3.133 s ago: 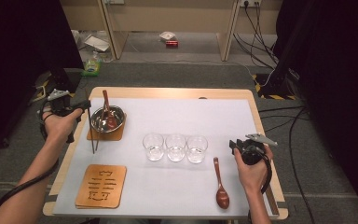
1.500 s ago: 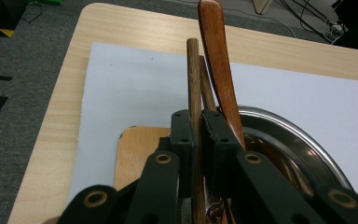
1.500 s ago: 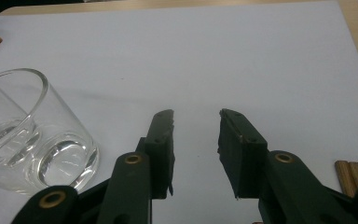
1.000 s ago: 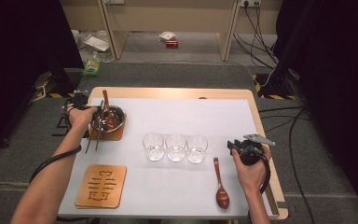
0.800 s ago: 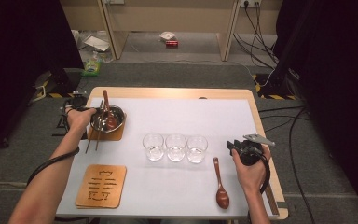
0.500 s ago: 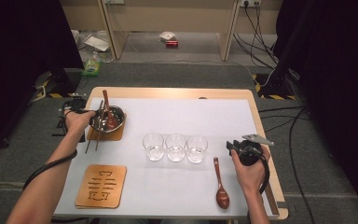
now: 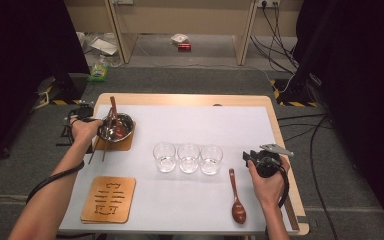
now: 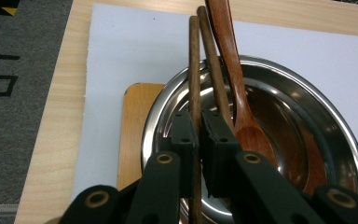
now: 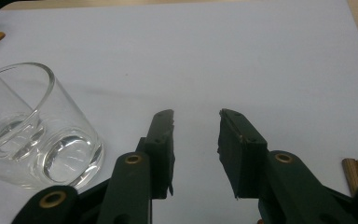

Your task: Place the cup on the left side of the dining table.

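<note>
From the high view we see the left gripper [image 7: 86,116] at the left edge of the tabletop [image 7: 190,125], held in the left hand [image 7: 85,131] right beside a steel bowl [image 7: 117,127]. The bowl stands on a small wooden mat [image 7: 115,144], and a pair of chopsticks [image 7: 106,140] slants across its near rim, with a wooden spoon [image 7: 114,107] leaning out over its far rim. Three empty glasses [image 7: 188,158] stand in a row at the middle of the white sheet. A second wooden spoon [image 7: 237,200] lies flat to their right, and a carved wooden coaster [image 7: 107,198] sits near the front left corner. The right gripper [image 7: 260,160] rests in the right hand [image 7: 267,182] just right of that flat spoon, well apart from the bowl.

In the left gripper view, our left gripper [image 8: 199,140] has just closed further, and its pads now clamp one chopstick [image 8: 194,84] over the bowl's [image 8: 307,121] near rim. The second chopstick [image 8: 214,74] runs just beside it, past the right pad, and the spoon [image 8: 242,121] lies with its scoop down in the bowl. The mat [image 8: 133,135] peeks out beneath.

In the right gripper view, our right gripper [image 9: 196,140] stands partly open over the bare white sheet, with nothing between its jaws. One glass [image 9: 42,130] sits near, to its left.
</note>
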